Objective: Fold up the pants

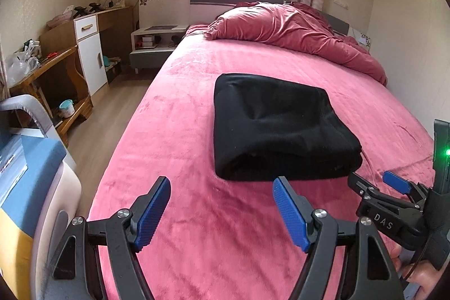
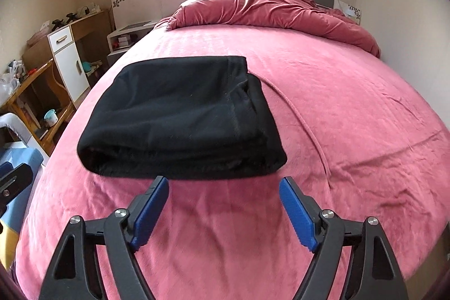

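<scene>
Black pants [image 1: 278,128] [image 2: 182,117] lie folded into a thick rectangular bundle on the pink bed sheet [image 1: 197,215] [image 2: 337,103]. My left gripper [image 1: 222,184] hovers in front of the bundle's near edge, blue pads wide apart and nothing between them. My right gripper [image 2: 225,183] also stands open just short of the near edge, empty. In the left wrist view the right gripper [image 1: 371,179] shows at the right edge, held by a hand [image 1: 416,272]. Neither gripper touches the pants.
A crumpled red duvet [image 1: 295,30] [image 2: 267,7] is heaped at the head of the bed. A wall runs along the bed's right side. To the left stand a bedside table [image 1: 154,44], a white and wood desk [image 1: 87,47] and a blue and white chair [image 1: 31,173].
</scene>
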A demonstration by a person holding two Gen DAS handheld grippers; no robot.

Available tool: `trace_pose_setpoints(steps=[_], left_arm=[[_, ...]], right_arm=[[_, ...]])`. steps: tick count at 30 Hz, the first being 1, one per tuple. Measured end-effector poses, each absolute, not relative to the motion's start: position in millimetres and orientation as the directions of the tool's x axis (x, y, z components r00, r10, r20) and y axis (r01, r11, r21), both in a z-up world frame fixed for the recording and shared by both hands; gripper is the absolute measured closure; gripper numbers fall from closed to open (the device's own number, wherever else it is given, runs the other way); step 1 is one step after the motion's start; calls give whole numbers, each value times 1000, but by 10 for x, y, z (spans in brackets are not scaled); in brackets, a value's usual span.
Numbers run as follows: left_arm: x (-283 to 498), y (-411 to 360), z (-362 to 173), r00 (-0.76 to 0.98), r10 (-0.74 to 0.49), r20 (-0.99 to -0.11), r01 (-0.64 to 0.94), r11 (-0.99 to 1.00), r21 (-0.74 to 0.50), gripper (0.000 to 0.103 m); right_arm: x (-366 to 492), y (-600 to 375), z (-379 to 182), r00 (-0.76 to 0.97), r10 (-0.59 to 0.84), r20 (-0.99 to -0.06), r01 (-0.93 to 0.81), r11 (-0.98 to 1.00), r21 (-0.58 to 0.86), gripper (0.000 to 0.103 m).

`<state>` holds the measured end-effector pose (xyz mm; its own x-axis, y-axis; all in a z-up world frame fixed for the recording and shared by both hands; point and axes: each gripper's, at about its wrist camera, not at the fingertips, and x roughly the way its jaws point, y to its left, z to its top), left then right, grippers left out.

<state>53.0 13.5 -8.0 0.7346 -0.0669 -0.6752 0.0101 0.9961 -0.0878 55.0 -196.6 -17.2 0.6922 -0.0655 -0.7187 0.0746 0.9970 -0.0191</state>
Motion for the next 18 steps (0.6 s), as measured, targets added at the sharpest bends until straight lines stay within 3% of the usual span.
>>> trace_pose_setpoints(steps=[18], left_arm=[[348, 69, -63, 744, -13, -668, -31, 998, -54, 26]], right_arm=[[307, -1900, -67, 713, -100, -694, 78, 995, -63, 21]])
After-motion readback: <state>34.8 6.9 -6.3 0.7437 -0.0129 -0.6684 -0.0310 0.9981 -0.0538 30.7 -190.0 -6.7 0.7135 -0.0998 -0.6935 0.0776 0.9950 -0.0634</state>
